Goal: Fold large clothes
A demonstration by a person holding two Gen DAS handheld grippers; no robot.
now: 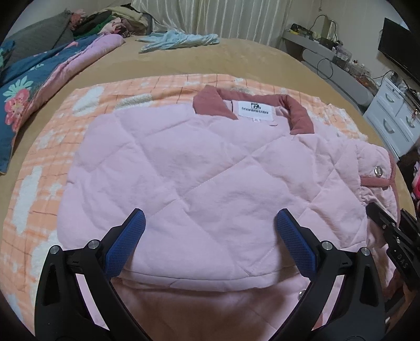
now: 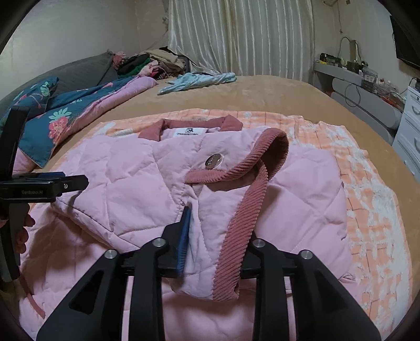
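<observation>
A pink quilted jacket (image 1: pixel 197 162) with a dusty-rose collar (image 1: pixel 210 103) and a white neck label (image 1: pixel 254 108) lies flat, partly folded, on an orange checked blanket (image 1: pixel 47 157). My left gripper (image 1: pixel 210 217) hovers open over its near hem, blue pads (image 1: pixel 131 236) wide apart with nothing pressed between them. In the right wrist view a sleeve (image 2: pixel 302 196) with a corduroy trim (image 2: pixel 252 188) and a snap button (image 2: pixel 214 160) lies folded over the jacket (image 2: pixel 126 183). My right gripper (image 2: pixel 218 225) is open, with the sleeve's end lying loose between its jaws; its right finger is hidden under the trim.
The blanket lies on a tan bed (image 1: pixel 236 60). A floral quilt (image 1: pixel 26 86) lies at the left, a light blue garment (image 1: pixel 181 39) and a clothes pile (image 1: pixel 110 23) at the far end. White drawers (image 1: pixel 393 112) and a cluttered shelf (image 1: pixel 328 52) stand at the right.
</observation>
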